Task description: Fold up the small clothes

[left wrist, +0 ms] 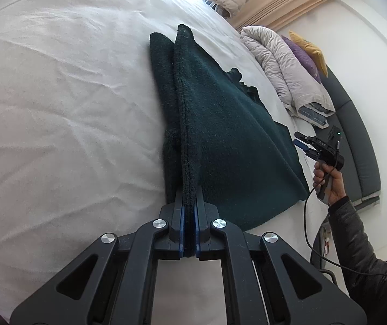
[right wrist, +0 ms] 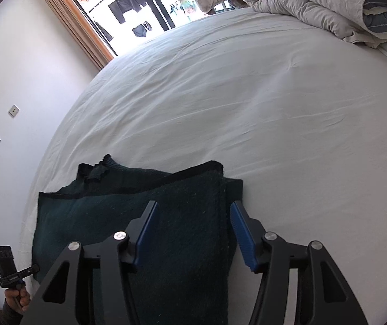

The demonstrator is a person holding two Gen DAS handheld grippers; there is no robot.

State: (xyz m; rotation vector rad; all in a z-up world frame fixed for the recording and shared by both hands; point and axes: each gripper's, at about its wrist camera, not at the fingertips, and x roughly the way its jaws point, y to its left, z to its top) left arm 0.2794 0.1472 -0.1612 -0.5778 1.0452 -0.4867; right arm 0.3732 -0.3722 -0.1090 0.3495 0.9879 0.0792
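Note:
A dark green knitted garment [left wrist: 220, 140] lies partly folded on the white bed sheet [left wrist: 58, 108]. My left gripper [left wrist: 190, 197] is shut on the garment's edge and lifts that edge into a ridge running away from me. In the left wrist view my right gripper [left wrist: 305, 143] hangs open and empty in the air beyond the garment's right edge. In the right wrist view the garment [right wrist: 166, 216] lies below my open right gripper [right wrist: 192, 208], with its blue pads [right wrist: 240, 233] apart above the cloth. The left gripper's handle [right wrist: 6, 268] shows at the lower left.
A rumpled grey duvet [left wrist: 282, 67] with purple and yellow cushions [left wrist: 305, 54] lies at the bed's far side by a dark curved headboard [left wrist: 356, 135]. The duvet [right wrist: 315, 5] also shows at top right. A window with curtains [right wrist: 85, 27] and a white wall flank the bed.

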